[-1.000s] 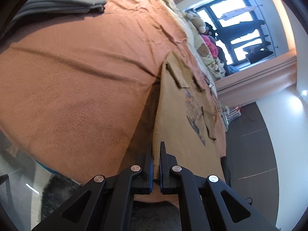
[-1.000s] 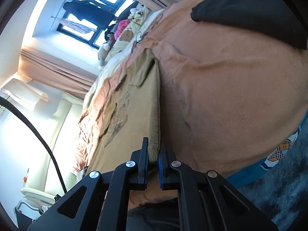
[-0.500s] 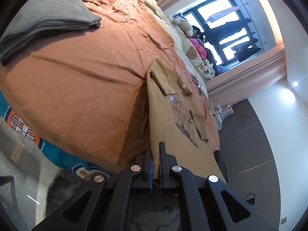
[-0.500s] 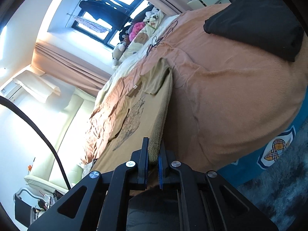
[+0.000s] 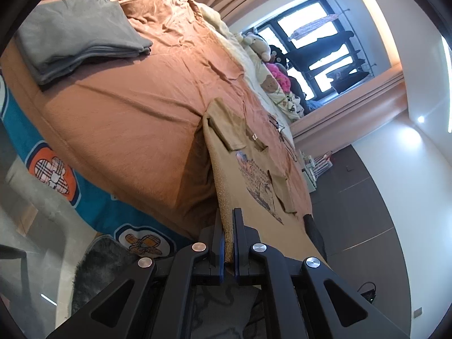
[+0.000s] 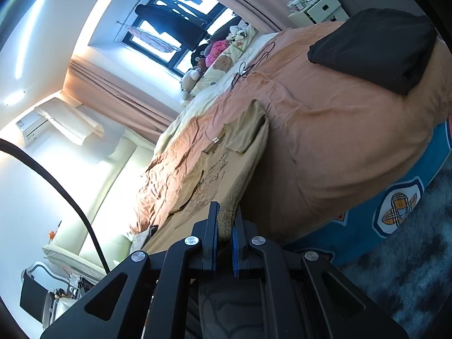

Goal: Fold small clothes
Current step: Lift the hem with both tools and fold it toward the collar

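The left gripper (image 5: 228,223) is clamping the ribbed hem of a tan shirt (image 5: 254,186), and the right gripper (image 6: 225,220) is pinching the same hem at its other corner — both pairs of fingers are closing tight on the cloth. The shirt is stretching away from the grippers across the bed (image 5: 135,118), print side up, its long axis running from the held hem toward the collar at the far end. The hem end is hanging in the air off the bed's near edge, while the collar end and both folded-in sleeves are lying on the orange blanket.

A folded grey stack (image 5: 79,42) is sitting on the bed well apart to the left of the shirt; a folded black garment (image 6: 375,48) is lying well apart to the right. Plush toys (image 5: 268,59) are lining the far side by the window (image 5: 325,42) — nothing is lying between them and the shirt's collar except a thin dark cord (image 6: 251,65). A blue patterned sheet (image 6: 395,206) is showing below the blanket edge.
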`<state>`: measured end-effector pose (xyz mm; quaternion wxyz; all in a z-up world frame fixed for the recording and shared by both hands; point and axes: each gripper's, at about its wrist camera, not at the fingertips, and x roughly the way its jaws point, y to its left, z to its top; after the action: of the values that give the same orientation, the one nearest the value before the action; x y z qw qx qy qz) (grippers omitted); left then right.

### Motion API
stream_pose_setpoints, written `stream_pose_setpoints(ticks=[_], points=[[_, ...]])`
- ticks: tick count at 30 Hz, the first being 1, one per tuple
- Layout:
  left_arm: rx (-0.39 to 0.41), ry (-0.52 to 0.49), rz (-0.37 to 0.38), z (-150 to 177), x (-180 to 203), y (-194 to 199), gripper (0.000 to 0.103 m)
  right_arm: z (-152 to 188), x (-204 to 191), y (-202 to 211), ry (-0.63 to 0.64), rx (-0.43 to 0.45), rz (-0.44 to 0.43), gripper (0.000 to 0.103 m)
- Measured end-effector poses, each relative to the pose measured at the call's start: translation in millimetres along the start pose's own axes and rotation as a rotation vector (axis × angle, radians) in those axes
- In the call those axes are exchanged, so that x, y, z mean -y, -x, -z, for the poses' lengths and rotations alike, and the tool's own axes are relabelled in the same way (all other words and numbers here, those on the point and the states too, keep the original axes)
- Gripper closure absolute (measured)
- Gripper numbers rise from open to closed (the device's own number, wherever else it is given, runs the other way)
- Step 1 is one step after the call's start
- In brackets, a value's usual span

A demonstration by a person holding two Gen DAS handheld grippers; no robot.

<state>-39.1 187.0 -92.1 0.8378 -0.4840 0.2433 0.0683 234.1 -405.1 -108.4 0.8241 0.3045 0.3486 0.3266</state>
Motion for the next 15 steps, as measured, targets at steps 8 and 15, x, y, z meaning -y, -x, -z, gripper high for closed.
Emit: stream_pose_setpoints(ticks=[8,15], points=[[0.018,-0.015,0.021,26.8,-4.2,37.4,0.100,6.4,-3.4,23.2,0.034,0.014,-0.022,0.099],[0.041,-0.033,0.037,40.5,-1.9,59.7,0.100,15.3,2.9,39.9,0.053,0.020,-0.044,0.099]])
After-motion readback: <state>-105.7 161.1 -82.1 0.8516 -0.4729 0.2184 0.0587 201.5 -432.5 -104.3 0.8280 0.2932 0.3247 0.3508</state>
